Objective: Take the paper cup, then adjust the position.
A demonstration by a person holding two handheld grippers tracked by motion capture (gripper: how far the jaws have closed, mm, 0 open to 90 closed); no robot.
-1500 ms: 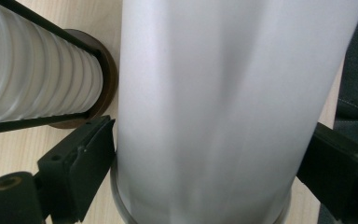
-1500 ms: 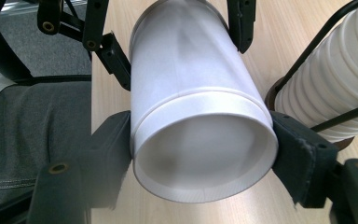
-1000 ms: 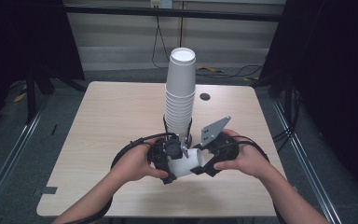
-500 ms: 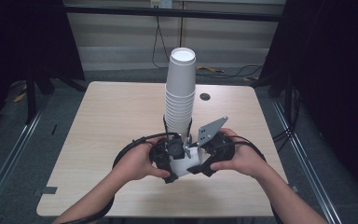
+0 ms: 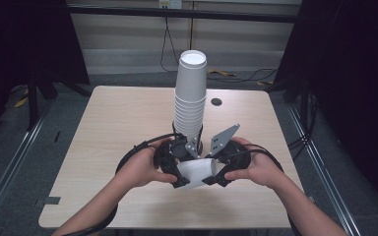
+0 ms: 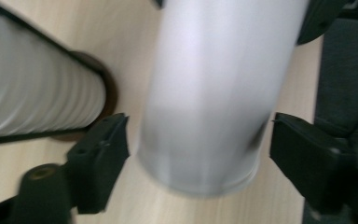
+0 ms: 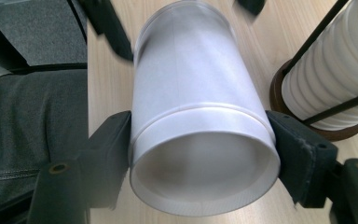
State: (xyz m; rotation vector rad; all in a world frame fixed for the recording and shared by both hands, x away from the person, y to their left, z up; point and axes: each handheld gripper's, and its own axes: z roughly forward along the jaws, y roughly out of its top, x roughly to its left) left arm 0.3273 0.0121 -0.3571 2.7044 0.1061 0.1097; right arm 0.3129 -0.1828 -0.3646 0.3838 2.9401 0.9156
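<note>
Both tongs [image 5: 195, 169] hide most of the paper cup [image 5: 197, 172] between them.

High view: set above my side of the table [image 5: 103, 128], facing forward and down, far off. Gripper views: each rides on my gripper, looking along its jaws — very near. Both face the lying cup [image 6: 214, 93] from opposite ends and share the cup stack [image 7: 335, 79] beside it
</note>
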